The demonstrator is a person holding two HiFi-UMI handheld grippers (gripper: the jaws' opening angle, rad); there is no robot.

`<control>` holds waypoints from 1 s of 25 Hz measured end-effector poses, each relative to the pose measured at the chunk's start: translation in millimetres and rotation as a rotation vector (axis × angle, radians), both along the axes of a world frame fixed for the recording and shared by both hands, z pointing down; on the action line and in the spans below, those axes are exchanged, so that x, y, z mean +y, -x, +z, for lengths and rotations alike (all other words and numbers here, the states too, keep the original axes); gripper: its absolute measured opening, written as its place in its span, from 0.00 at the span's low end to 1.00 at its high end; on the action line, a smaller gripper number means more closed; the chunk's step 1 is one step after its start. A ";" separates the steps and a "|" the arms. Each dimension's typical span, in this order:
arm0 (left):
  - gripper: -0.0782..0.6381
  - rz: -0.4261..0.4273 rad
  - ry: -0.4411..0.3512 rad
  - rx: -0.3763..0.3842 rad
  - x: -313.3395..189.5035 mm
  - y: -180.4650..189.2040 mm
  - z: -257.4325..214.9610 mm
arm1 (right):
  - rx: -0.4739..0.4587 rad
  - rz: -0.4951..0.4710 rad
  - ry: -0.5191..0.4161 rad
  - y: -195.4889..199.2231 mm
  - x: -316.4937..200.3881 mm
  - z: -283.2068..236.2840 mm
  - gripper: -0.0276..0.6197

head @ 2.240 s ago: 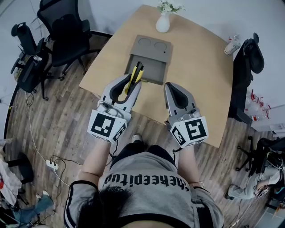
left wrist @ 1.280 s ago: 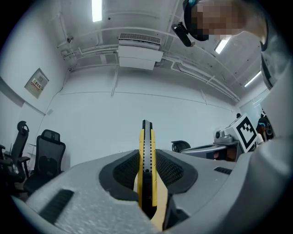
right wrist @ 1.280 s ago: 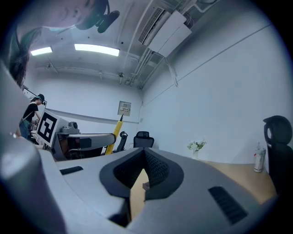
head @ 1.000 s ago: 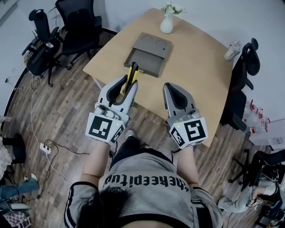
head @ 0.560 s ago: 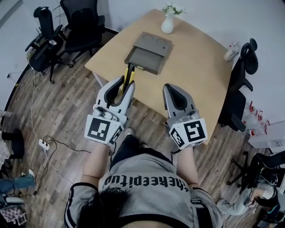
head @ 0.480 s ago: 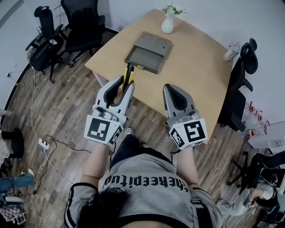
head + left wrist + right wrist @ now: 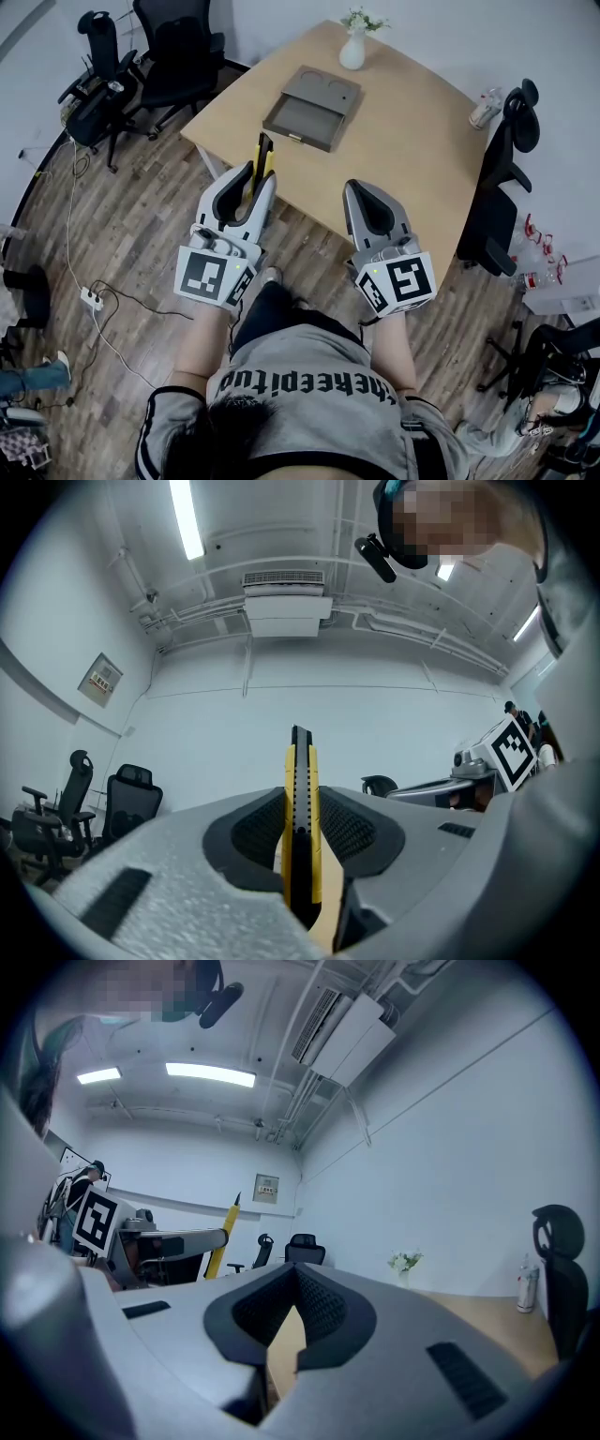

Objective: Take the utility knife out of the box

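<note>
Showing, at left, the left tool (image 7: pixel 251 180) clamped on the utility knife (image 7: pixel 263 150), pads pressed against the flat sides of the yellow-and-black handle near its lower end, most of the length projecting past the tips. Places the knife out of the box (image 7: pixel 314 97), raised and seen against the near edge of the table (image 7: pixel 412 141); grey box lying open farther along the table, white vase (image 7: pixel 352 52) beyond it. Shows, at right, the right tool (image 7: pixel 367 187) with jaws closed together and nothing between them.

Judged risk: pivoting or slipping of the knife in the grip, owing to smooth sides held near one end and a long free length acting as a lever; likely set off by a quick swing or a knock on the table edge. Also possible: a fall to the wooden floor (image 7: pixel 141 234) rather than the table, given the position at the edge. Cannot tell whether the blade is out.

Pose: left forearm (image 7: pixel 202 337) reaching forward, tool tipped slightly upward; right forearm (image 7: pixel 394 342) alongside, tool about level, well apart from knife and box; both held out ahead of the body, over the floor.
</note>
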State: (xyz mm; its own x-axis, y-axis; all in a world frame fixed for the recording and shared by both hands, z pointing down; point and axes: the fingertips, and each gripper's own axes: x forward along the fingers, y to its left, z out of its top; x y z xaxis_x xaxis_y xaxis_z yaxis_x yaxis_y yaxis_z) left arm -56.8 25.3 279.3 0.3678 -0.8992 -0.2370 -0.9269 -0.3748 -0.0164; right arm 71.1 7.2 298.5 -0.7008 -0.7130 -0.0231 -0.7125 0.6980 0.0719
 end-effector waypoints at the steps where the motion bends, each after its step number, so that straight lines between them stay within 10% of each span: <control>1: 0.28 -0.004 -0.001 -0.001 2.0 -0.6 -0.1 | -0.002 -0.001 0.000 -1.2 1.5 0.1 0.05; 25: 0.28 0.006 -0.014 -0.001 12.4 6.6 -10.3 | -0.026 0.043 -0.002 -2.3 11.6 -5.7 0.05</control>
State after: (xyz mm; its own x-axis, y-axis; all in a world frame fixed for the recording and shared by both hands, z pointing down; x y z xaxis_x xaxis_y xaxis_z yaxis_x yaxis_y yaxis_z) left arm -63.4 37.7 269.1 0.3736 -0.8934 -0.2495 -0.9246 -0.3803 -0.0229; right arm 73.4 18.8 292.7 -0.6689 -0.7421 -0.0424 -0.7432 0.6668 0.0547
